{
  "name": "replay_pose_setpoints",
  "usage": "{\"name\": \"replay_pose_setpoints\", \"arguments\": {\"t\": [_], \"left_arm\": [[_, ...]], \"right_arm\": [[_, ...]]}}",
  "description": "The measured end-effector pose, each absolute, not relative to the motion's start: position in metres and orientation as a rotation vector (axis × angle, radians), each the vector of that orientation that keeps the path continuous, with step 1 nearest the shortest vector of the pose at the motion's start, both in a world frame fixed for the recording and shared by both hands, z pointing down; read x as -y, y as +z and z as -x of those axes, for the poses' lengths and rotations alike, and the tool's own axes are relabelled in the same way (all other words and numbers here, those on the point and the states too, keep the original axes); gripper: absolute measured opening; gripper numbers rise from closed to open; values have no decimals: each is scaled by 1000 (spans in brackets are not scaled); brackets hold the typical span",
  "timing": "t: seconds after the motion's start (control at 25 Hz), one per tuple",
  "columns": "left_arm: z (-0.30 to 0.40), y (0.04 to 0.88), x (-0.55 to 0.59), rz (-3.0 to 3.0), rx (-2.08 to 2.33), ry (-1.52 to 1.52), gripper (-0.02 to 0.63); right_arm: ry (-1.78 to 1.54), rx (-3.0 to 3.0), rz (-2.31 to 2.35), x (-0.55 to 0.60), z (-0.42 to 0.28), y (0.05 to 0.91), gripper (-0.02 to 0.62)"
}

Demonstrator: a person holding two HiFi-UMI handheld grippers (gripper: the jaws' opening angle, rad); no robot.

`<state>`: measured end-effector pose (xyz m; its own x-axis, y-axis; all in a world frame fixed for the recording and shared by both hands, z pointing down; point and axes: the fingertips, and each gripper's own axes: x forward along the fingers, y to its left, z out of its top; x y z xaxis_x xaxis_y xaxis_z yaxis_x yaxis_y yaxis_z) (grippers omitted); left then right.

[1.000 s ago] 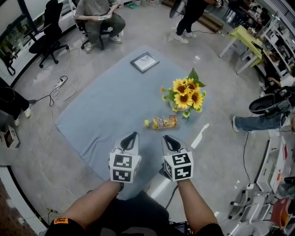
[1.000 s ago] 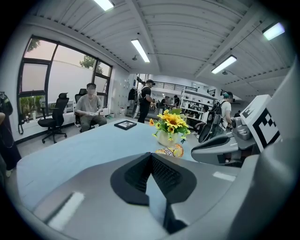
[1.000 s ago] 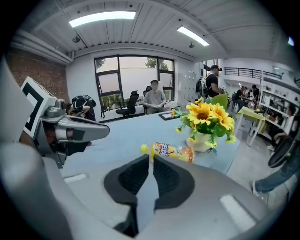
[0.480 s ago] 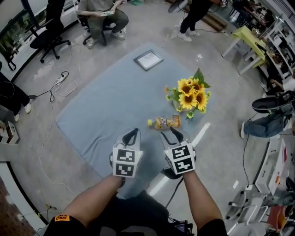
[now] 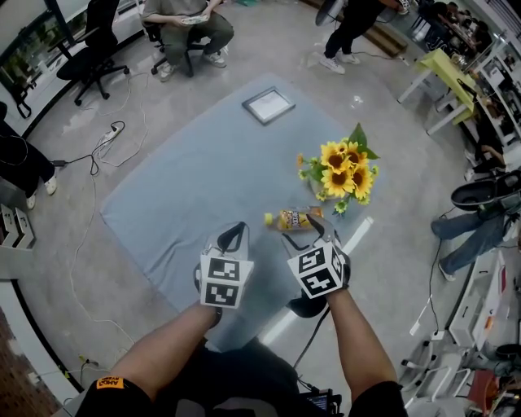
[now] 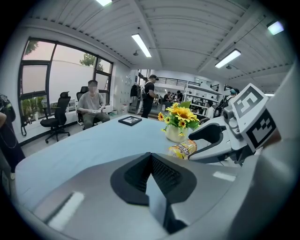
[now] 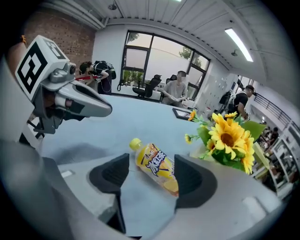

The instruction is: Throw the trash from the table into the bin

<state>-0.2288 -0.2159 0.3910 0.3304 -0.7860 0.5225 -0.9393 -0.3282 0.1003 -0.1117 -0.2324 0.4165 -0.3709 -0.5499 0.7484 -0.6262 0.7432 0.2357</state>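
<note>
A yellow drink bottle point(image 5: 293, 218) lies on its side on the blue-grey tablecloth point(image 5: 203, 187), cap to the left. My right gripper point(image 5: 314, 234) is just short of it; its jaws have just been opening and stand wide apart. In the right gripper view the bottle point(image 7: 157, 165) lies in line with the gap of that gripper point(image 7: 151, 174), its near end between the pads, neither pad pressing on it. My left gripper point(image 5: 232, 236) hovers to the bottle's left, shut with nothing in it point(image 6: 151, 157). In its view the bottle point(image 6: 183, 149) lies ahead, beside the right gripper point(image 6: 220, 140).
A vase of sunflowers point(image 5: 342, 171) stands right behind the bottle. A framed picture point(image 5: 269, 104) lies at the table's far end. A seated person point(image 5: 183, 24), office chairs point(image 5: 85, 57) and floor cables point(image 5: 106, 138) surround the table. No bin is in view.
Both grippers have moved forward towards the bottle. The right one has rolled and its jaws have gone from shut to wide open. The left one has stayed shut.
</note>
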Motion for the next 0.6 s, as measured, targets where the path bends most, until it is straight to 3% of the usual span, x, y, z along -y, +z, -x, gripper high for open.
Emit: {"name": "replay_pose_setpoints", "arguments": {"t": [0.6], "left_arm": [[231, 399, 223, -2186, 1517, 547, 8]], "right_arm": [[-125, 1893, -517, 249, 121, 456, 313]]}}
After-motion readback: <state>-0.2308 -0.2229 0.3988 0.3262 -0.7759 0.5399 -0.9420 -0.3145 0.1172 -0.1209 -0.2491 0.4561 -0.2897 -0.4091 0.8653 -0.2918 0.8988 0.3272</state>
